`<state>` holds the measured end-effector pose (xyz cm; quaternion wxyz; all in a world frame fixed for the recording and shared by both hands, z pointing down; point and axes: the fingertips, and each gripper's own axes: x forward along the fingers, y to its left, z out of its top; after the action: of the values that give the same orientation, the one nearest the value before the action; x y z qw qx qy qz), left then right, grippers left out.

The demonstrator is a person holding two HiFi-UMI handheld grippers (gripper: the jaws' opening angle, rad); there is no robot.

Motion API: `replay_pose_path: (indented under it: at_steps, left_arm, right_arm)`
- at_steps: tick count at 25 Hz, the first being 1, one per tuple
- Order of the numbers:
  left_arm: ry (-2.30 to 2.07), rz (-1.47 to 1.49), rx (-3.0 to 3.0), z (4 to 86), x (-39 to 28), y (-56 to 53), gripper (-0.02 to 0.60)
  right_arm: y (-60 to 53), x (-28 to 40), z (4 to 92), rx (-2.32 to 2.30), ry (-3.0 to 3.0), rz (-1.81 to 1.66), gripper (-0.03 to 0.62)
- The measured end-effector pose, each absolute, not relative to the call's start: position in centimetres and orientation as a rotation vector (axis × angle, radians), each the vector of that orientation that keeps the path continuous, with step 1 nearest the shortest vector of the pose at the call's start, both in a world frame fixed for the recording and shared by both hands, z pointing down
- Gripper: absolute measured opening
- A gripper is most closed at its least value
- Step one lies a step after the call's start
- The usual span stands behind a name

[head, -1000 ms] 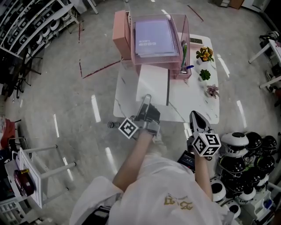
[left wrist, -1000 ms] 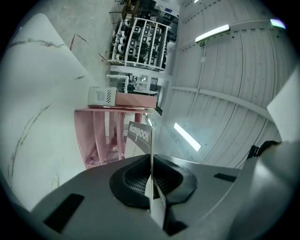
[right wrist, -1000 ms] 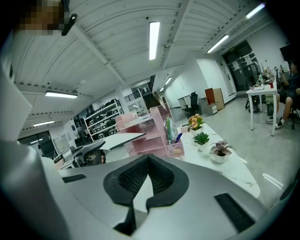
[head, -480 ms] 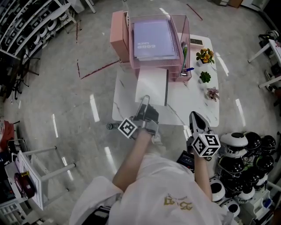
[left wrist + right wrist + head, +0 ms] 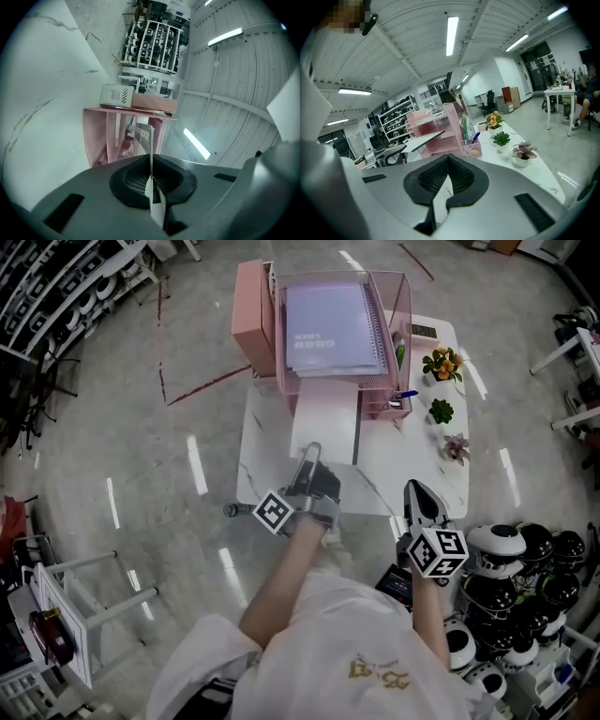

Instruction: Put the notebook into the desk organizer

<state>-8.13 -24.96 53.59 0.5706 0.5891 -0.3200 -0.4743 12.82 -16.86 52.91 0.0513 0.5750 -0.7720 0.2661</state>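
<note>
A pink desk organizer (image 5: 258,306) stands at the far end of the white table (image 5: 412,456), and a purple spiral notebook (image 5: 333,320) lies on its top tray. My left gripper (image 5: 312,451) is shut on the near edge of a white notebook (image 5: 325,423), which is held flat with its far end at the organizer's lower tier. In the left gripper view the notebook (image 5: 146,138) runs edge-on between the closed jaws toward the organizer (image 5: 101,136). My right gripper (image 5: 419,491) hangs shut and empty off the table's near right corner; its view shows the organizer (image 5: 450,126) and the notebook (image 5: 425,138).
Three small potted plants (image 5: 439,359) (image 5: 439,411) (image 5: 455,442) line the table's right edge. Pens stand in a cup (image 5: 398,390) at the organizer's right. Round black-and-white helmets (image 5: 525,559) are piled on the floor at right, and a white rack (image 5: 75,606) stands at left.
The left gripper and the white notebook have edged slightly nearer the organizer. The right gripper has stayed where it was.
</note>
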Motion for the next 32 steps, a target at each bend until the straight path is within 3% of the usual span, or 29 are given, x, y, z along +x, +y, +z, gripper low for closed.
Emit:
replay_pose_path:
  at_steps: [32]
  left_arm:
    - [-0.856,-1.037,1.340,55.9,-7.2,-32.6,0.020]
  right_arm:
    - [-21.4,13.2,54.1,1.818,-2.259,0.826,0.012]
